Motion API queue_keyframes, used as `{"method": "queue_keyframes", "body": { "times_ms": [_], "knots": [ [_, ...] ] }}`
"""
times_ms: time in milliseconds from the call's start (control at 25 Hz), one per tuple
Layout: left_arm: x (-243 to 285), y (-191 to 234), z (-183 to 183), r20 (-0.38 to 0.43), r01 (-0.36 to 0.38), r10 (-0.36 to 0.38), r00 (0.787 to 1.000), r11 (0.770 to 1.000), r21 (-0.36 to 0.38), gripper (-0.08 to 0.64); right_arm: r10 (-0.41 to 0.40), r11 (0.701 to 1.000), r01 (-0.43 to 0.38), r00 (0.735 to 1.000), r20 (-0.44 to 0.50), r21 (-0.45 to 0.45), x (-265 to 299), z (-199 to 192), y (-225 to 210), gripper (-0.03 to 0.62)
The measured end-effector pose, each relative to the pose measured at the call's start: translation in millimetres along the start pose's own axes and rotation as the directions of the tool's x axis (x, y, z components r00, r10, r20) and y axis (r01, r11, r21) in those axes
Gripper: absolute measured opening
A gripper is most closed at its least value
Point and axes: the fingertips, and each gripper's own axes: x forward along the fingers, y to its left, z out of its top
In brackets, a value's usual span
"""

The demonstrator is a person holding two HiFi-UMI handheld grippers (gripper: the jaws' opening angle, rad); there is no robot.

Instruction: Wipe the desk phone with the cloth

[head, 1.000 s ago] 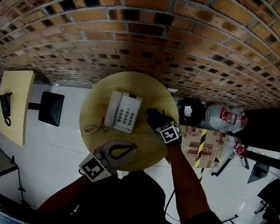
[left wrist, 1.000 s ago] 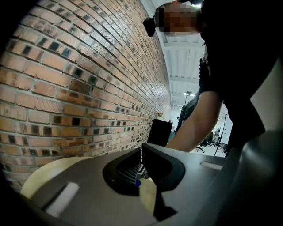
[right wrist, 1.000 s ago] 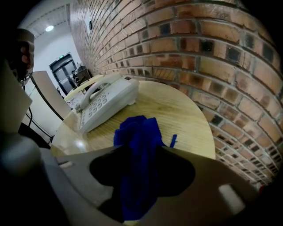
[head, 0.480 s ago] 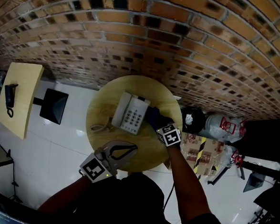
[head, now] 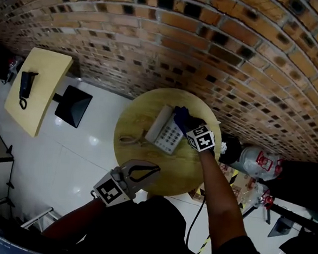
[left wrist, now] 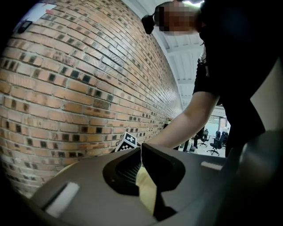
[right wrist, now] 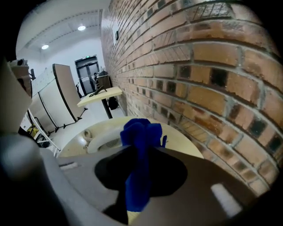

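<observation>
Cloth (right wrist: 140,148) in right hand-held gripper (head: 186,122), over phone (head: 168,134)

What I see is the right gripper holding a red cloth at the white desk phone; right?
No: the cloth is blue, not red, as the right gripper view shows. The right gripper does hold it at the white desk phone.

White corded desk phone (head: 166,134) flat on round wooden table (head: 175,171), handset cradled, bunched dark-blue cloth (head: 180,117) at its far end
</observation>
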Motion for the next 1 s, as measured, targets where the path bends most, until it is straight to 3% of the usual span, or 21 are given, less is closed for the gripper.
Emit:
{"method": "queue_keyframes", "body": {
  "times_ms": [320, 600, 800, 1000],
  "knots": [
    [-29.9, 16.8, -12.8, 0.007, -0.075, 0.075, 0.997, 0.997, -0.034, 0.005, 0.043, 0.996, -0.047, 0.998, -0.054, -0.075, 37.0, 0.6, 9.0, 0.086],
    [-30.9, 23.5, -6.0, 0.031, -0.058, 0.058, 0.998, 0.998, -0.026, 0.005, 0.149, 0.987, -0.153, 0.986, -0.078, -0.045, 37.9, -31.4, 91.2, 0.086],
    [-22.8, 37.7, 0.1, 0.032, -0.044, 0.045, 0.998, 0.999, -0.021, 0.005, 0.243, 0.965, -0.253, 0.961, -0.13, -0.066, 38.1, -61.2, 163.6, 0.086],
    [-14.0, 46.1, 3.0, 0.032, -0.024, 0.024, 0.999, 1.0, -0.007, 0.005, 0.265, 0.961, -0.272, 0.957, -0.122, -0.047, 37.1, -68.8, 181.4, 0.086]
  ]
}}
